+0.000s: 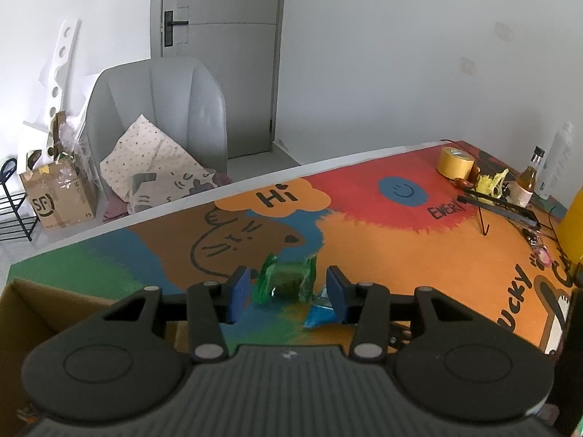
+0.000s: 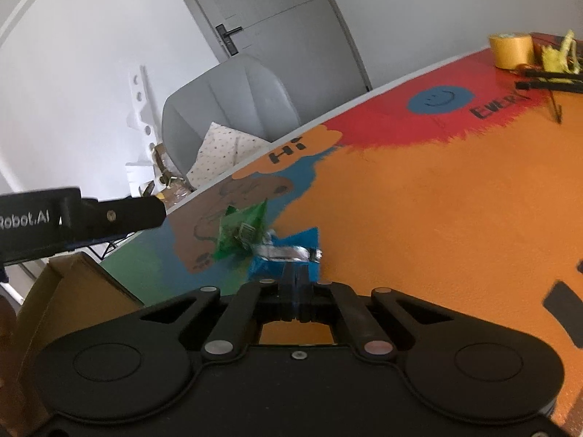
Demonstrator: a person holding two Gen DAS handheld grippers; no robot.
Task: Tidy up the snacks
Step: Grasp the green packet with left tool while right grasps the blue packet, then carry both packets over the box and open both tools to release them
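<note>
My left gripper (image 1: 288, 289) hangs with jaws apart over the green snack (image 1: 285, 279), pads not pressing it. My right gripper (image 2: 295, 284) is clamped on the blue snack (image 2: 284, 256), just at the green one's four o'clock on the table (image 2: 437, 200). A cardboard box (image 1: 25, 313) sits at nine o'clock.

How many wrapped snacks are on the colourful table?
2. The green snack lies between the left gripper's open jaws. The blue snack sits right beside it, pinched by the right gripper. More may be hidden inside the cardboard box.
</note>
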